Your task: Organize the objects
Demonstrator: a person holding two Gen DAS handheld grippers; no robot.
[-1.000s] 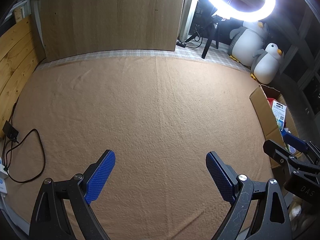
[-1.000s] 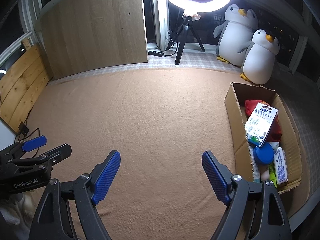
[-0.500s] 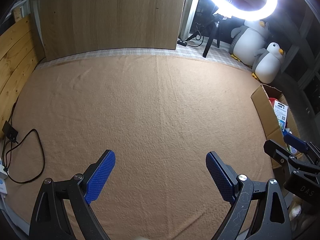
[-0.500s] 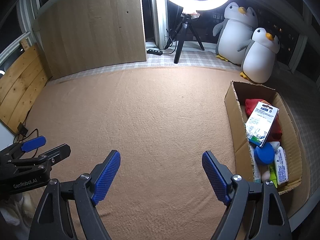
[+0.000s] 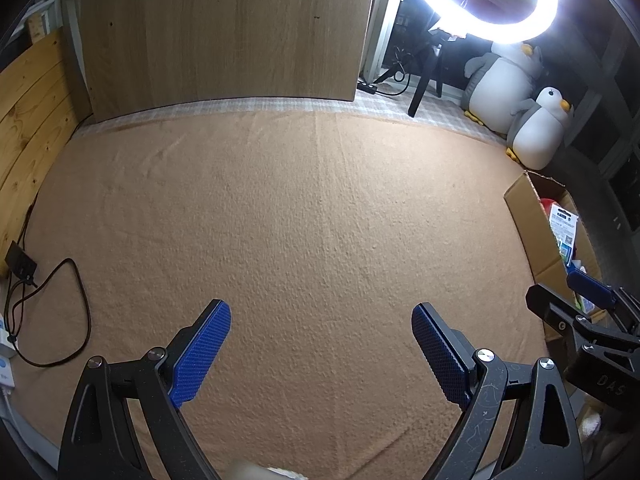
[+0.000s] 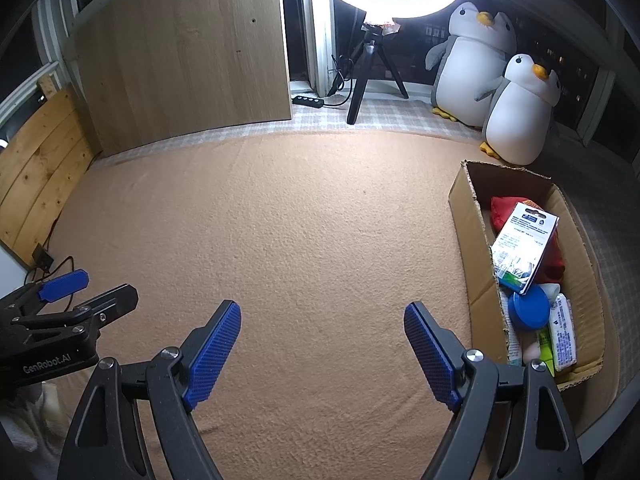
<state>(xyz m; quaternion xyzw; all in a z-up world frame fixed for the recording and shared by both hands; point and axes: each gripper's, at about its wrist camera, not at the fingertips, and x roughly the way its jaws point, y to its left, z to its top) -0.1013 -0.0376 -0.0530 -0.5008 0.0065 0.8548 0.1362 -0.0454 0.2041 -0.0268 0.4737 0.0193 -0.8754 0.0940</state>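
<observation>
Covering whole work surface: tan nubby blanket (image 6: 312,216), creased, bare between both tongs. Cardboard box (image 6: 466,236), corrugated, rectangular, open-topped, sits at blanket's right edge, right of right gripper (image 6: 322,338), well apart from left gripper (image 5: 320,344). Inside box: red pouch (image 6: 505,213), white printed card pack (image 6: 520,246) leaning on it, round blue lid (image 6: 528,307), white wipes packet (image 6: 562,338); print too small to read. "GenRobot.AI" legible on left gripper body. Both tongs spread wide, blue ribbed pads holding nothing.
</observation>
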